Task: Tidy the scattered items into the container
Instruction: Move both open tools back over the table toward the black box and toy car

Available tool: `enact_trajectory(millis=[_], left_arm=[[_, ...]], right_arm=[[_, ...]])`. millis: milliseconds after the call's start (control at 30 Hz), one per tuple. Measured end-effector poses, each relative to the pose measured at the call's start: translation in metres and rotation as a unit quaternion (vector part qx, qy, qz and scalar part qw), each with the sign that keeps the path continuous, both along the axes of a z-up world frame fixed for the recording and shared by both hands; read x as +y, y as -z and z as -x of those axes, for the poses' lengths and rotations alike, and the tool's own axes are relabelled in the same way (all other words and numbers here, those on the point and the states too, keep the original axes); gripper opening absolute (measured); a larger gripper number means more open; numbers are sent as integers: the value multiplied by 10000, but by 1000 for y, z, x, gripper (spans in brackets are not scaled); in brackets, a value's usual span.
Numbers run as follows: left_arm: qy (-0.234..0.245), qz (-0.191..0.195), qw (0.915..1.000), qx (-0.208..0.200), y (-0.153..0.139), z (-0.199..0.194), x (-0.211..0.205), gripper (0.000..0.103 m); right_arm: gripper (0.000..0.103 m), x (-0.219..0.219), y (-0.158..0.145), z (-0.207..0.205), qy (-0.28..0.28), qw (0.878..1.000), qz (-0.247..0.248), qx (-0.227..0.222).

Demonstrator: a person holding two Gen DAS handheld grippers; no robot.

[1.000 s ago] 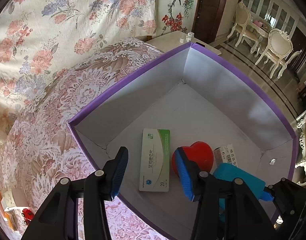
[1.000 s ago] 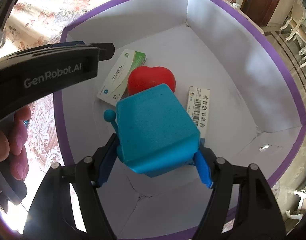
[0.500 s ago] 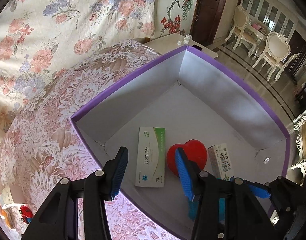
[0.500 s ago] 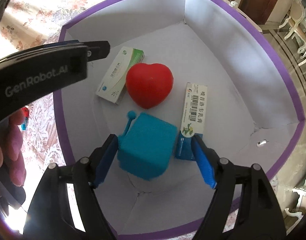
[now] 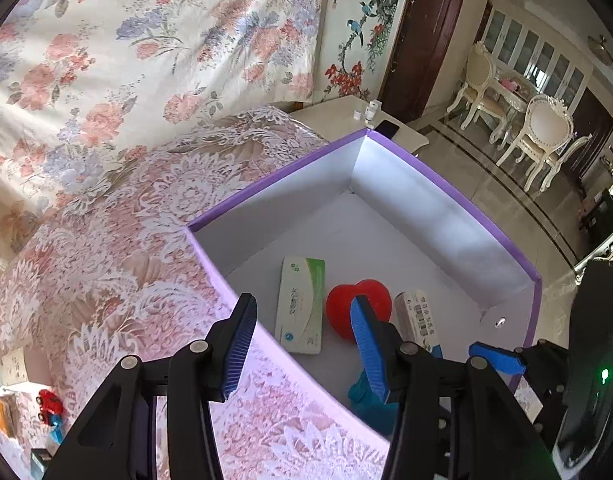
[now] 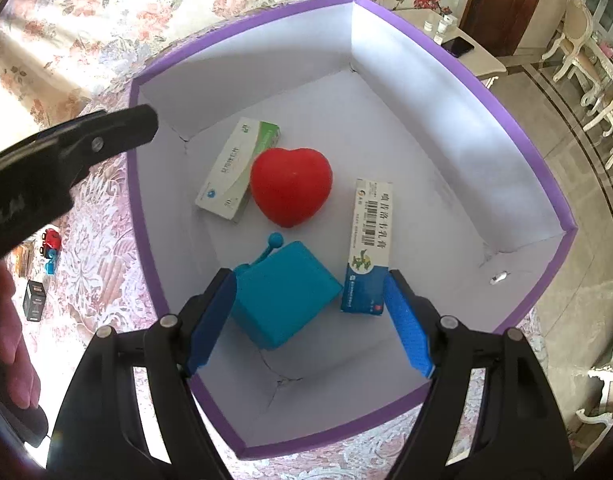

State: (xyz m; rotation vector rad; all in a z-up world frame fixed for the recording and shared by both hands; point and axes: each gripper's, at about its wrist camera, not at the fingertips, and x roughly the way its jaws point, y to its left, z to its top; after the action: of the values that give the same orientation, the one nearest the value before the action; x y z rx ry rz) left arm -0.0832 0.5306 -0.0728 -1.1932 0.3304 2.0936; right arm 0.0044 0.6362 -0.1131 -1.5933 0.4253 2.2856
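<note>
Now the purple box (image 6: 518, 128) holds four things on its white floor: a red heart (image 6: 291, 187) at the middle, a green-and-white carton (image 6: 237, 168) touching the heart's left, a barcoded blue carton (image 6: 368, 246) just right of the heart, and a teal cube (image 6: 284, 294) near the heart's front. My right gripper (image 6: 310, 320) hangs spread above the teal cube, holding nothing; my left gripper (image 5: 302, 344) is spread too, over the box's near rim. The box sits on a lace floral tablecloth (image 5: 106, 248), with a toy car (image 5: 50, 402) left of it and white chairs (image 5: 546, 136) beyond.
</note>
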Motion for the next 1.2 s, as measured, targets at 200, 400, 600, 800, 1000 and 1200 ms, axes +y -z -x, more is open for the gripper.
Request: enact_trajectory(millis=[200,400,600,800,1000,1200], left_arm=[[-221,7,9998,25,-4,0,-33,50],[-534,-32,9986,42,-8,2,-79,51],[-926,-81,9957,-8,-8,1,-133,52],[-1366,-70,9905,-149,4,-2,-193,52],[-1792,-35,9836,-216,18,-10,-268,53],[-2034,17,9789,-204,32,-24,-345,56]], right_arm=[[78,-24,-12,4,-133,9997,-104,148],[78,-46,-24,11,-240,9988,-248,344],[78,-72,-35,20,-502,9974,-301,428],[78,-118,-32,36,-945,9943,-242,431],[78,-173,-16,53,-1468,9885,-66,360],[78,-232,3,73,-1775,9835,125,314]])
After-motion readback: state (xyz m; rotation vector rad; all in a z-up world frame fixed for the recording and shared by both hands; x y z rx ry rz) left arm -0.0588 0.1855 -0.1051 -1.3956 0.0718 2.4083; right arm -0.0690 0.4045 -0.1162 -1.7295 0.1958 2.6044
